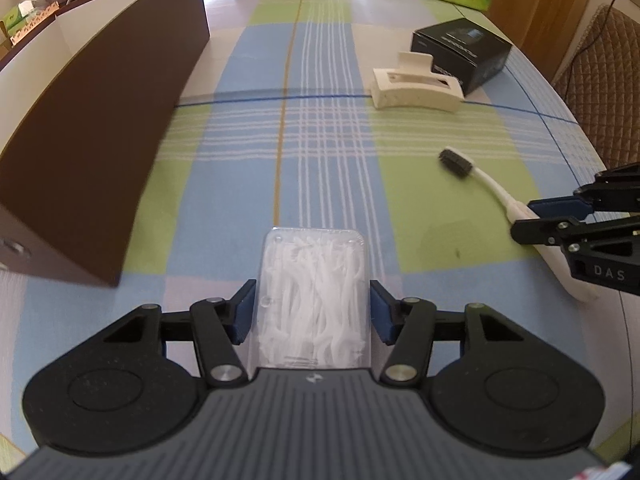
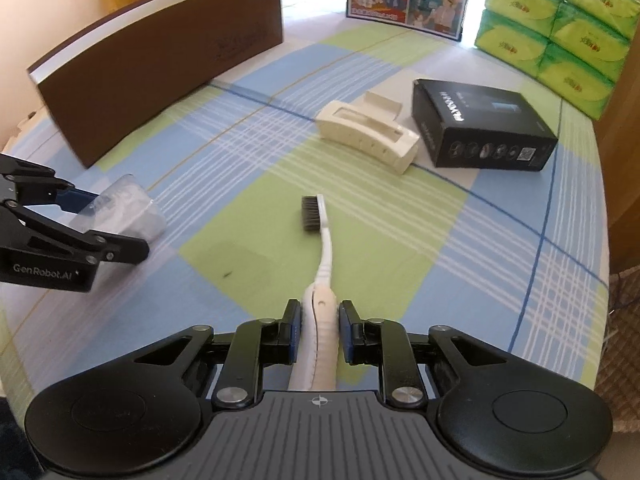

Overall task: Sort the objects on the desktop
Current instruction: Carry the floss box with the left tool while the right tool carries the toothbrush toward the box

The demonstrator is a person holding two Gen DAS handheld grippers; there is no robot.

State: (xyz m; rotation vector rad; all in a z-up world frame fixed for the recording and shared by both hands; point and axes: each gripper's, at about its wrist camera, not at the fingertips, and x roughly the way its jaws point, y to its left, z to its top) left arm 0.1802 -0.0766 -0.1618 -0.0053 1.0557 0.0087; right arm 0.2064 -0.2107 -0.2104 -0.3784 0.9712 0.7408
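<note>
Floss-pick case (image 1: 312, 296), clear, sits on the plaid tablecloth (image 1: 420, 200), left gripper (image 1: 313, 312) clamped on its sides. Right gripper (image 2: 320, 330) straddles toothbrush (image 2: 322, 248) handle; contact unclear. Brown box (image 1: 92, 152) nearby.

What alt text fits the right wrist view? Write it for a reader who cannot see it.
The right hand-held gripper straddles the handle of a white toothbrush lying on a plaid tablecloth. Beyond it lie a cream hair claw and a black box; at left, the left hand-held gripper is at a clear case near a brown box.
</note>
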